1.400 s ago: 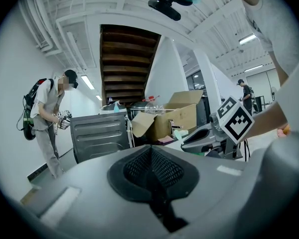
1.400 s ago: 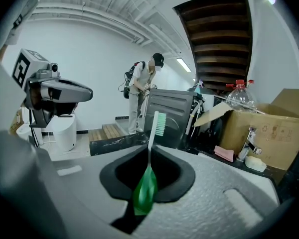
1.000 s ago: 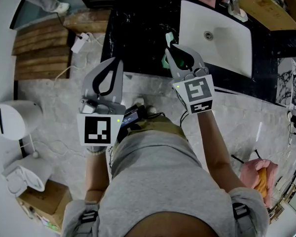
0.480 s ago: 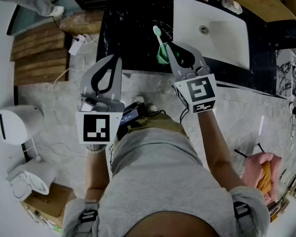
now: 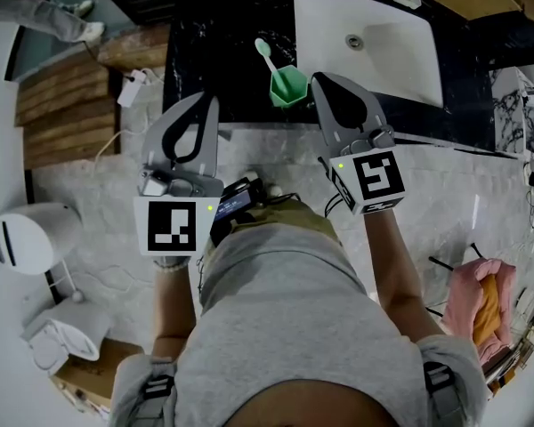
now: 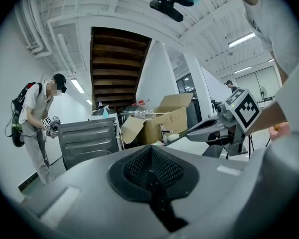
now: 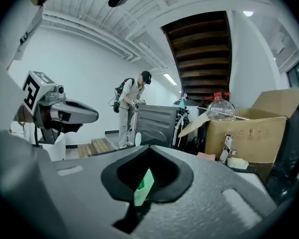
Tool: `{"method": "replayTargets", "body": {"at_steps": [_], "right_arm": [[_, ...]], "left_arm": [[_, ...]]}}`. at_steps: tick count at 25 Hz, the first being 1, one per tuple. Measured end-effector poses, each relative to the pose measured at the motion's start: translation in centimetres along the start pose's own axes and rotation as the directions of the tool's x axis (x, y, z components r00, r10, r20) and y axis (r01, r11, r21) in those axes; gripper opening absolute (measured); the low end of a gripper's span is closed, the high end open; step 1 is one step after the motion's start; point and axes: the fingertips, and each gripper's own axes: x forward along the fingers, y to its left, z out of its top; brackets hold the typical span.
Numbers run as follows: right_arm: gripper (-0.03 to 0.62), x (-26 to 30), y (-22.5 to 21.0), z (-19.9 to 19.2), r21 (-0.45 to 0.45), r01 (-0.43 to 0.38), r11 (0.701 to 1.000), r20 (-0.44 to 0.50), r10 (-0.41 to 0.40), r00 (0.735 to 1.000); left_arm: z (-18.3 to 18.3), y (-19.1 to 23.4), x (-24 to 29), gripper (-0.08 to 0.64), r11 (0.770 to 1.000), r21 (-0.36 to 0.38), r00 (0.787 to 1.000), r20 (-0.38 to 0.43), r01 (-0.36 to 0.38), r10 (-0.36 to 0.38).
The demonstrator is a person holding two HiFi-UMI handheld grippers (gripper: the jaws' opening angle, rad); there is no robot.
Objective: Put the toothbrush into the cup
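My right gripper (image 5: 319, 80) has its jaws pressed together on nothing. Their tips sit just right of the green cup (image 5: 287, 87), and I can't see them touching it. In the right gripper view, the cup's green shows through the hollow behind the closed tips. The cup stands upright on the black counter (image 5: 215, 60), left of the white sink (image 5: 378, 52). The toothbrush (image 5: 266, 58) stands in the cup and leans left, head up. My left gripper (image 5: 213, 105) is also closed and empty, left of the cup and apart from it.
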Motion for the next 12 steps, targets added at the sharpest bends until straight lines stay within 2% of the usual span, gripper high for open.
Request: {"method": "replayTargets", "body": {"at_steps": [6,12], "right_arm": [[0.000,-2.3,-0.6,0.1,-0.001,0.026,1.000,0.006,-0.026,1.000],[0.000,-4.0,-1.1,-0.1,0.034,0.063,0.997,0.014,-0.064,0.998]], "left_arm": [[0.2,-0.7,0.4,0.011,1.000,0.005,1.000,-0.002,0.028,-0.028],[0.3,-1.1,0.5,0.011,0.999,0.007,0.999,0.000,0.042,-0.042]]}}
